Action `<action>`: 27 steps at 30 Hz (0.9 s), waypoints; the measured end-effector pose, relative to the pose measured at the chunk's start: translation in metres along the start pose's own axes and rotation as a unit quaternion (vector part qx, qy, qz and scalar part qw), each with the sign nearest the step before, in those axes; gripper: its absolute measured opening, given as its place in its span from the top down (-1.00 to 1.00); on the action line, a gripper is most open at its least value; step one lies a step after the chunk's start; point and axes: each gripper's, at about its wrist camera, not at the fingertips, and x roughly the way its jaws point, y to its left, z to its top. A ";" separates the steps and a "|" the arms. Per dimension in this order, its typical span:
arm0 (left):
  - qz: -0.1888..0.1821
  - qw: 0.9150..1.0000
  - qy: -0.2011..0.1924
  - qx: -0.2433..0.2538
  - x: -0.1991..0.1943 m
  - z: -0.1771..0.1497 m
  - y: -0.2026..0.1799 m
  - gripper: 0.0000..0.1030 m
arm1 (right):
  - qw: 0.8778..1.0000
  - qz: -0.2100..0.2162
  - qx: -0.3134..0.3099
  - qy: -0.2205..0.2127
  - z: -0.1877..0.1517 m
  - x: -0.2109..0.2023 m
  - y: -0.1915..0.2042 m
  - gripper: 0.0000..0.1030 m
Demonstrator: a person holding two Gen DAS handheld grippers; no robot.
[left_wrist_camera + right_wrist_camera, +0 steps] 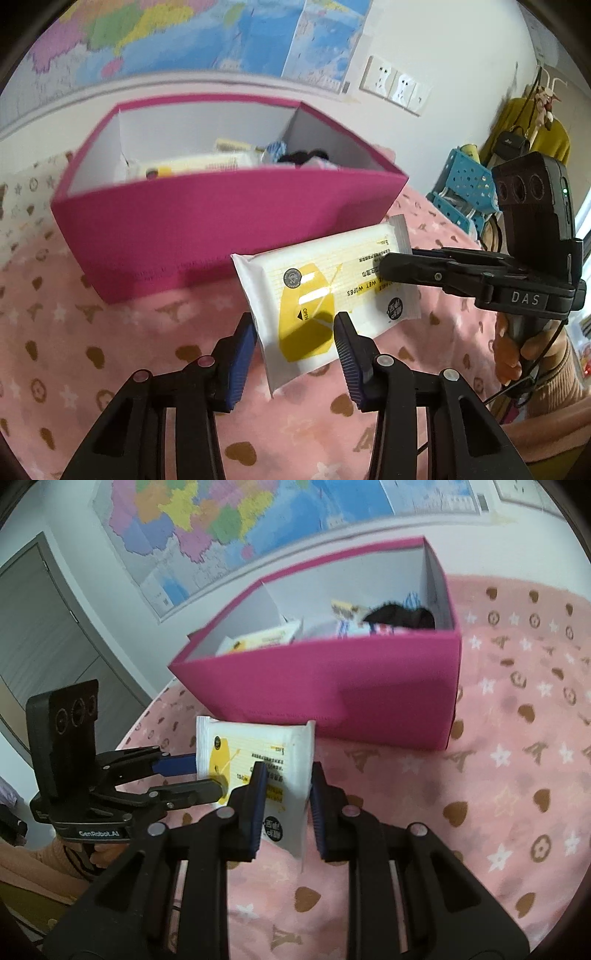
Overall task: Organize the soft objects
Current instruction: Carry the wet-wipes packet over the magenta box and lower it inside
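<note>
Wet wipes pack [325,291] is held up off the pink blanket [110,350], just in front of the near wall of the pink box [221,229], below its rim. Both tools are on it. Right gripper [286,797] pinches the pack's right end, fingers pressed on both faces, pack edge-on between them. Left gripper [295,332] straddles the left end with the yellow flap; the pack sits between its blue pads [242,354], jaws look closed onto it, but contact on the near side is partly hidden.

Room: box is open-topped, white inside, rim above the pack. Inside it, another yellow-white wipes pack [264,638] on the left, a black soft item [402,616] far right, and some blue-striped packaging [345,622] between. Free interior shows mostly above those things. Blanket to the right of the box and in the near foreground is bare. Wall with a map [221,524] runs right behind the box.

Pack look: white soft wrapper, crimped sealed ends, yellow resealable flap marked OPEN, yellow stripe with "WET WIPES" text, round black logo. Slightly tilted, not crushed.
</note>
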 end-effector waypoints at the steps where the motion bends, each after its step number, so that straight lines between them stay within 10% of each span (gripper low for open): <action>1: 0.001 1.000 -0.004 0.003 -0.004 0.002 -0.001 0.17 | 1.000 0.001 -0.003 -0.005 0.002 -0.004 0.002 0.52; 27: 0.039 0.995 -0.088 0.024 -0.054 0.057 -0.006 0.17 | 0.996 0.013 -0.056 -0.064 0.058 -0.031 0.033 0.51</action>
